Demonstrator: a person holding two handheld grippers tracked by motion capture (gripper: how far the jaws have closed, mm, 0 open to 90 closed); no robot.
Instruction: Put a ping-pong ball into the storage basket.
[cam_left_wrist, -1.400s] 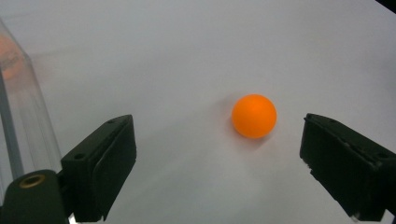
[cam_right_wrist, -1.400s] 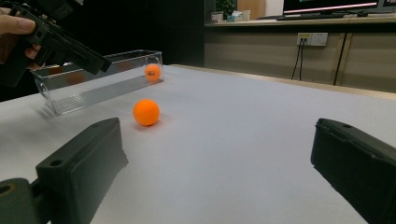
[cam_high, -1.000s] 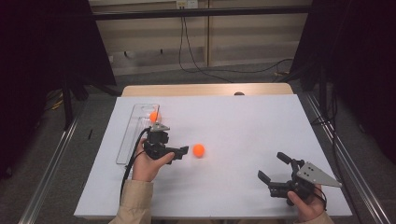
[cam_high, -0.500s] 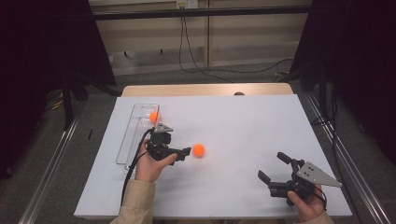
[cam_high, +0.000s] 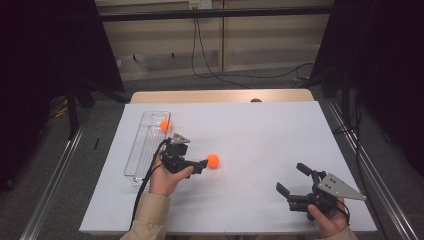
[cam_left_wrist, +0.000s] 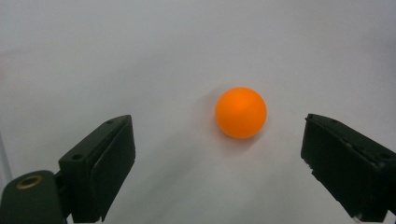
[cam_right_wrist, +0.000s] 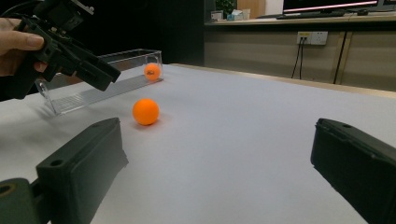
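Note:
An orange ball (cam_high: 213, 160) lies loose on the white table (cam_high: 260, 135). My left gripper (cam_high: 199, 165) hovers just left of it, open. In the left gripper view the ball (cam_left_wrist: 240, 112) sits a little ahead of the gap between the two black jaws, nearer the right one, and neither pad touches it. A second orange ball (cam_high: 165, 125) rests at the far end of a clear plastic tray (cam_high: 142, 150). My right gripper (cam_high: 295, 181) stands open near the front right, with nothing between its fingers; its own view looks across at the loose ball (cam_right_wrist: 145, 111) and the left gripper (cam_right_wrist: 70, 51).
The clear tray (cam_right_wrist: 93, 93) runs along the table's left side, close behind the left hand. A cable trails from the left gripper down to the front edge. Bare white surface lies between the two grippers and toward the far right.
The left gripper has edged a little to the right, closer to the loose ball. The ball and the right gripper have kept still.

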